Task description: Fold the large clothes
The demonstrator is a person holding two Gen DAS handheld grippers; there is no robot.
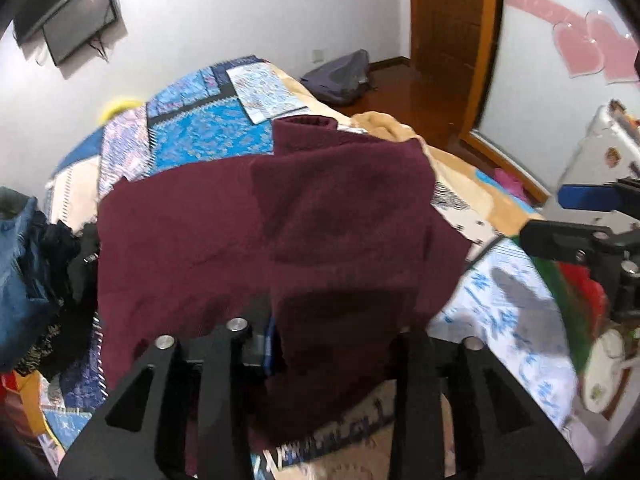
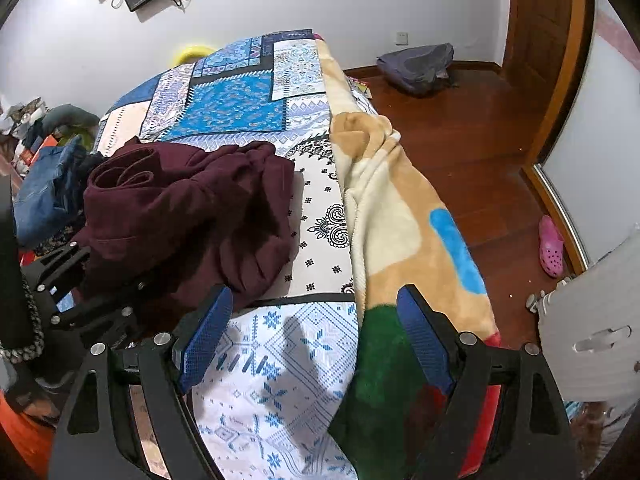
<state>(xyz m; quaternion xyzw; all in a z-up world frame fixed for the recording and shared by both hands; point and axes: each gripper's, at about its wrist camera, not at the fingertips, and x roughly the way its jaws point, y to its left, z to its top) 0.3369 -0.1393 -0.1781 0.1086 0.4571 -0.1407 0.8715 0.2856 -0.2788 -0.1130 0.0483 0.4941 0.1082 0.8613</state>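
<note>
On the bed's left side a heap of blue and dark clothes [image 2: 48,192] waits, probably for its turn. Next to it the maroon sweater [image 2: 188,216] lies bunched on the patchwork bedspread [image 2: 240,112]. The left gripper [image 1: 336,344] sits at its near edge with cloth draped between the jaws; I cannot tell whether they pinch it. Further right, the right gripper [image 2: 312,336] hangs spread and empty over bare bedspread, likely freed to take another edge. A plush blanket [image 2: 400,216] lines the right side.

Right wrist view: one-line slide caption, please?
Open right gripper hovers over the patterned bedspread, beside the crumpled maroon sweater.
</note>
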